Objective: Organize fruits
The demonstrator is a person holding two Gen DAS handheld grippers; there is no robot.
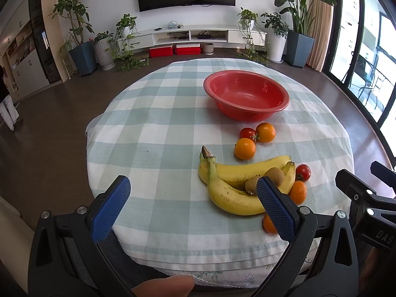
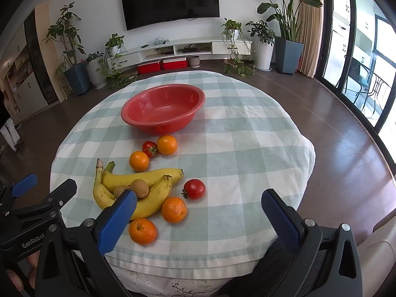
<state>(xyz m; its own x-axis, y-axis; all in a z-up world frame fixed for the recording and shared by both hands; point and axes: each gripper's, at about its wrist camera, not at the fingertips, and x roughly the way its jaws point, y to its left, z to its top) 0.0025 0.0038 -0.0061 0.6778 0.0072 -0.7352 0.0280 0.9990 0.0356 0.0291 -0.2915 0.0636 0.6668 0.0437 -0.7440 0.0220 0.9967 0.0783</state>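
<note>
Fruit lies loose on the checked tabletop (image 2: 247, 133), none of it yet in the red bowl (image 2: 163, 109), which stands empty at the far side.

Both tongs hang over the near edge, tilted downward, jaws spread to full width with nothing between them. The left tongs (image 1: 193, 203) sit just left of the pile; the right tongs (image 2: 198, 212) sit just right of it.

The banana bunch (image 2: 148, 180) lies crosswise, its long axis running left to right across both views, stems toward the left. Two kiwis (image 2: 138, 188) rest on top of it. Four oranges are scattered around: the nearest orange (image 2: 142, 231) lies just ahead of the right tongs' left finger, another orange (image 2: 174, 209) just beyond it. One tomato (image 2: 195, 189) sits at the bunch's right end, a second tomato (image 2: 149, 148) lies nearer the bowl.

Judgement: the right tongs are nearer the closest oranges. The bananas' crosswise lie suits a grip across their width.
</note>
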